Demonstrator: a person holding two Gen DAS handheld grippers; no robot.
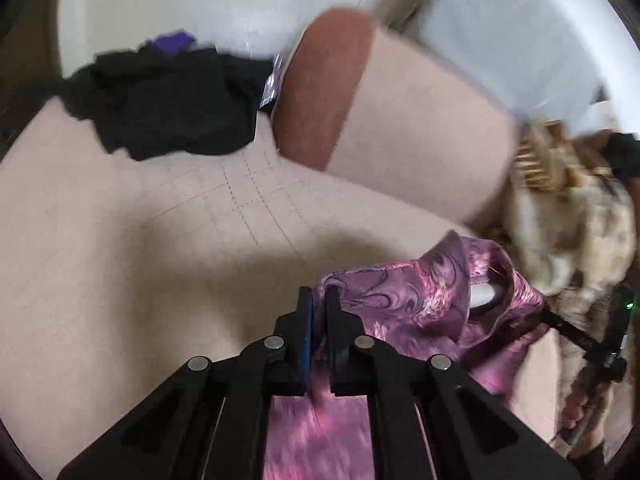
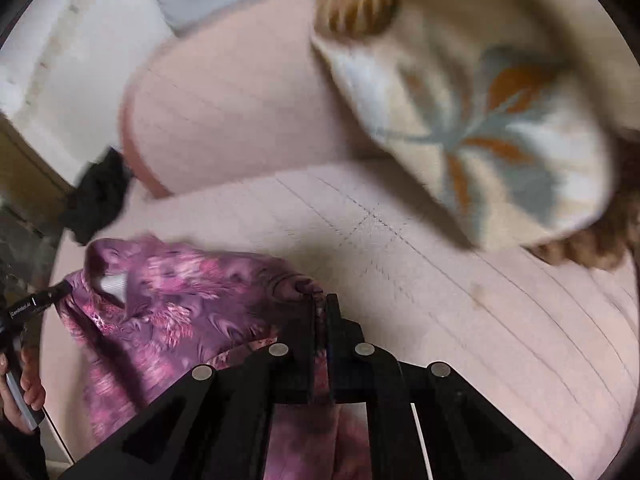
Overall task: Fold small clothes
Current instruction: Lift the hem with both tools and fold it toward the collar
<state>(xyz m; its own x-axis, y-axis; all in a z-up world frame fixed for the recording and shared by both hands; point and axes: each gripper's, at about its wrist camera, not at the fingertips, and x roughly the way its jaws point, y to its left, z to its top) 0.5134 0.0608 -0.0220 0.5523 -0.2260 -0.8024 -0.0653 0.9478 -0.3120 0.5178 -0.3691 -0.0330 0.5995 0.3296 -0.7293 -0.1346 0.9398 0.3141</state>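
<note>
Purple-pink patterned garment (image 1: 404, 300) hangs between both grippers above a pink quilted sofa seat (image 1: 120, 260), at 5 o'clock in the left wrist view and 8 o'clock in the right wrist view. The left gripper (image 1: 319, 308) points steeply down, its fingers pressed together on an edge of the cloth, which drapes under the gripper body. The right gripper (image 2: 320, 312) also tilts downward, its fingers pinching another bunched edge of the same garment.

Only the left wrist view shows a heap of black clothes (image 1: 168, 108) at 10 o'clock and a rust-brown cushion (image 1: 324, 84) at 12 o'clock. The right wrist view shows a floral cushion (image 2: 480, 132) in full at 1 o'clock, with only a corner of the black heap at 9 o'clock. Each view catches the other gripper's handle and a hand at its edge.
</note>
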